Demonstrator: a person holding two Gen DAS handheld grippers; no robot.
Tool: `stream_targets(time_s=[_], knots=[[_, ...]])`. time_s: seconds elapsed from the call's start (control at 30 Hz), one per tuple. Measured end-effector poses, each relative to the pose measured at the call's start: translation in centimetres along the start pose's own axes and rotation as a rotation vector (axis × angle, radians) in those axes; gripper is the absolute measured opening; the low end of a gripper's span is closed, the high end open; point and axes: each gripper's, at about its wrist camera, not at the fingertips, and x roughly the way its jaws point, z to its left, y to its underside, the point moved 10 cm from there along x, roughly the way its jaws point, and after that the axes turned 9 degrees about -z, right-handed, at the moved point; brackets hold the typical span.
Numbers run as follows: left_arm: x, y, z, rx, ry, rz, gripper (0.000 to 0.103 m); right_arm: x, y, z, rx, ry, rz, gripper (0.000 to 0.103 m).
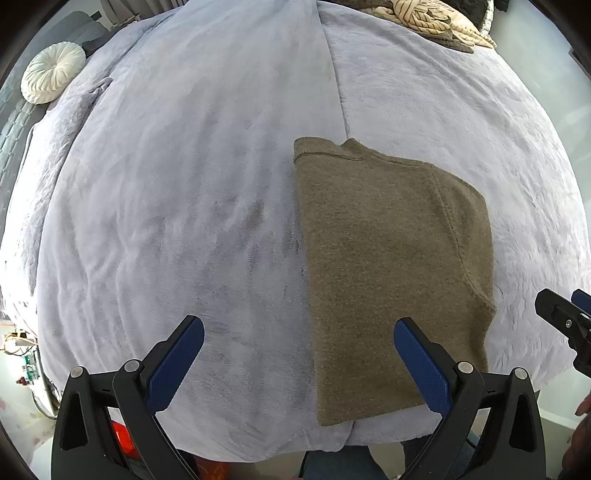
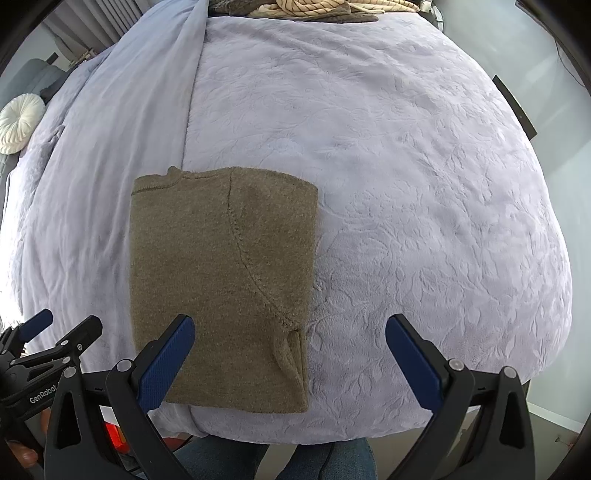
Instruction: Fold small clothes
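Jaws on both grippers spread wide, nothing between them. Left gripper (image 1: pixel 299 328) hovers over near edge of bed, its right finger over the sweater's lower part, left finger over bare blanket. Right gripper (image 2: pixel 290 326) likewise hovers above, left finger over sweater's lower left, right finger over bare blanket.

Olive-brown knit sweater (image 1: pixel 391 266) lies flat on the lavender plush blanket (image 1: pixel 184 184), folded into a tall rectangle, neckline at the far end, sleeve seam curving down its right side, hem near the bed's front edge. In right wrist view same sweater (image 2: pixel 221 266) sits left of centre, a small sleeve fold showing at lower right.

Blanket has a smooth panel on the left and embossed floral panel on the right, sweater straddling the seam. Round white pleated cushion (image 1: pixel 51 72) far left. Beige striped clothes pile (image 1: pixel 439 20) at far end of bed, well apart from sweater. Person's jeans visible below bed edge
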Motion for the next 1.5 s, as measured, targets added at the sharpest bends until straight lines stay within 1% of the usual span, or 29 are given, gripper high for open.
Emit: stream_targets(time_s=[0.57, 1.27, 1.5], knots=[[-0.36, 0.07, -0.16, -0.013, 0.004, 0.002, 0.103, -0.1, -0.01, 0.04, 0.0, 0.0, -0.001, 0.103], [-0.97, -0.12, -0.49, 0.008, -0.009, -0.022, 0.103, -0.57, 0.3, 0.39, 0.014, 0.004, -0.01, 0.103], [-0.96, -0.03, -0.42, 0.001, -0.012, -0.018, 0.103, -0.54, 0.3, 0.36, 0.014, 0.004, -0.009, 0.103]])
